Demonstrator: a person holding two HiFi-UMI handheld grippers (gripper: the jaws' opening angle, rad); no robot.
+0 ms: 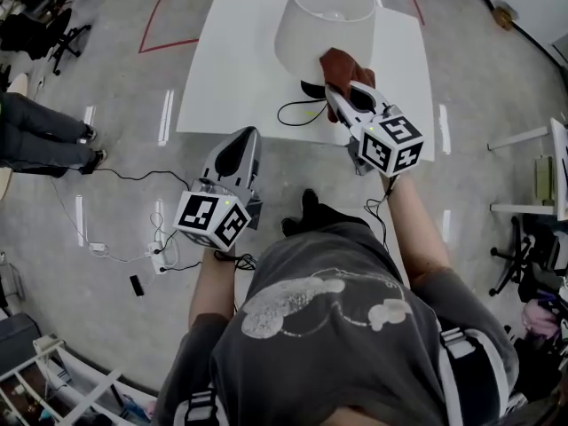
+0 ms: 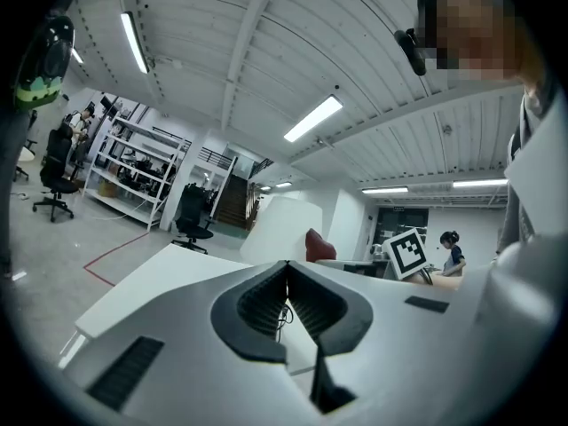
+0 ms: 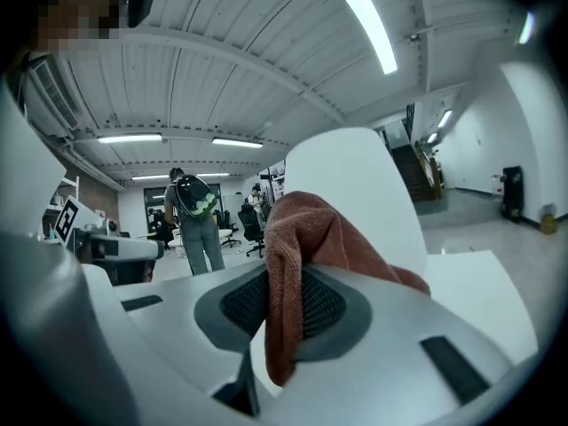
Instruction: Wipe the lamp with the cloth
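Observation:
A white lamp (image 1: 324, 27) with a wide shade stands on a white table (image 1: 232, 69); its dark base and black cord (image 1: 297, 112) show below the shade. My right gripper (image 1: 342, 94) is shut on a reddish-brown cloth (image 1: 342, 66), which rests against the shade's lower right side. In the right gripper view the cloth (image 3: 297, 273) hangs folded between the jaws, with the lamp shade (image 3: 351, 185) just behind. My left gripper (image 1: 244, 140) is shut and empty, held at the table's near edge, left of the lamp. The left gripper view shows the shade (image 2: 282, 229) and cloth (image 2: 319, 245) ahead.
A power strip (image 1: 160, 257) with cables lies on the grey floor at left. A seated person's legs (image 1: 44, 140) are at far left. An office chair (image 1: 524, 256) and a white desk (image 1: 557, 176) stand at right. Red tape lines mark the floor behind the table.

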